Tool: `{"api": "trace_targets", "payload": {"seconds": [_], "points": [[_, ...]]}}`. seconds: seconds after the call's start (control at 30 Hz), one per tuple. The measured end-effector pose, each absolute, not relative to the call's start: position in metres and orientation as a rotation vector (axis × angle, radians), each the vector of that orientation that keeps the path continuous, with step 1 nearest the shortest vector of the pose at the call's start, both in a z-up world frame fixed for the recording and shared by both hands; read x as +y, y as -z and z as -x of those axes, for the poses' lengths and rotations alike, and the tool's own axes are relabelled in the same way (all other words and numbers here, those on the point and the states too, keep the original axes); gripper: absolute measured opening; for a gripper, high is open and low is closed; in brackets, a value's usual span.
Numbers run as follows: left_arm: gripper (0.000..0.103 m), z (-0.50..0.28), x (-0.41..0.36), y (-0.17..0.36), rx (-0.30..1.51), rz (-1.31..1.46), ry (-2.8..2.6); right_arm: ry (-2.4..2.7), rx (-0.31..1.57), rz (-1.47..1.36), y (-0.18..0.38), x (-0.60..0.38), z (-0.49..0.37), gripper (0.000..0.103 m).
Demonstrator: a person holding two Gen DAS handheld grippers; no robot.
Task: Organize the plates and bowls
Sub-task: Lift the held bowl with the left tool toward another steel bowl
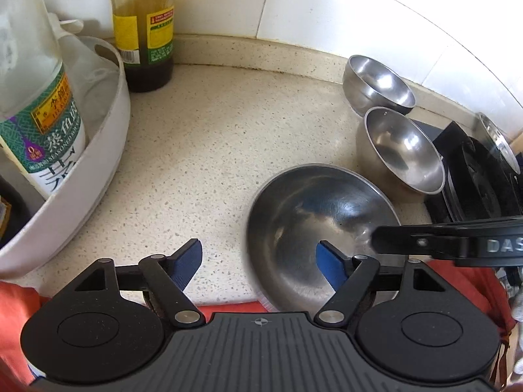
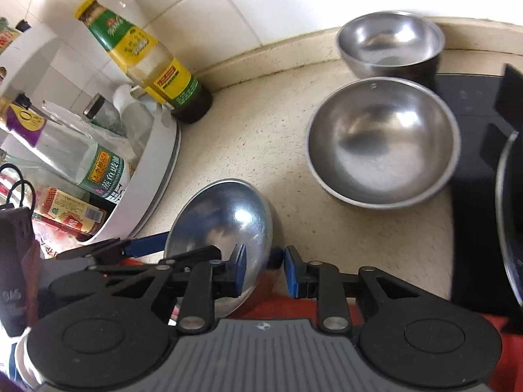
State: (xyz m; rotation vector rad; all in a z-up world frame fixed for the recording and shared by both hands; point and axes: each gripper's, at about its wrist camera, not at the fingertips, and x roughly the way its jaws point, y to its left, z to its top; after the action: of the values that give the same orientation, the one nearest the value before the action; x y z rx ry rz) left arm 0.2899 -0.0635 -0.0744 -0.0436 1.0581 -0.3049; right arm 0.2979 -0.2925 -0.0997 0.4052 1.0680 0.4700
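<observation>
A shallow steel plate [image 1: 313,225] is tilted above the speckled counter [image 1: 212,150] near its front edge. My right gripper [image 2: 264,269] straddles the plate's rim [image 2: 225,225], one blue pad inside and one outside, with a gap left. My left gripper [image 1: 260,266] is open, its right finger [image 1: 330,266] over the plate. The right gripper's finger [image 1: 425,240] shows over the plate's right edge. Two steel bowls stand behind: a middle one [image 1: 403,150], [image 2: 382,140] and a far one [image 1: 379,83], [image 2: 389,40].
A white tub [image 1: 98,170] with sauce bottles stands at the left, and a dark oil bottle [image 1: 143,26] stands by the tiled wall. A black induction hob [image 2: 470,130] with a pan [image 2: 510,222] lies at the right. Red cloth [image 2: 271,307] hangs below the counter's front edge.
</observation>
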Motion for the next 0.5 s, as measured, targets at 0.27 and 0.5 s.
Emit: {"api": "trace_targets", "payload": {"seconds": [0.27, 0.5], "points": [[0.066, -0.290, -0.069, 0.088, 1.086, -0.013, 0.328, -0.391, 0.993, -0.462, 0.089, -0.327, -0.269, 0.029], [0.067, -0.281, -0.068, 0.072, 1.054, -0.025, 0.263, -0.358, 0.943, -0.496, 0.084, -0.365, -0.275, 0.031]]}}
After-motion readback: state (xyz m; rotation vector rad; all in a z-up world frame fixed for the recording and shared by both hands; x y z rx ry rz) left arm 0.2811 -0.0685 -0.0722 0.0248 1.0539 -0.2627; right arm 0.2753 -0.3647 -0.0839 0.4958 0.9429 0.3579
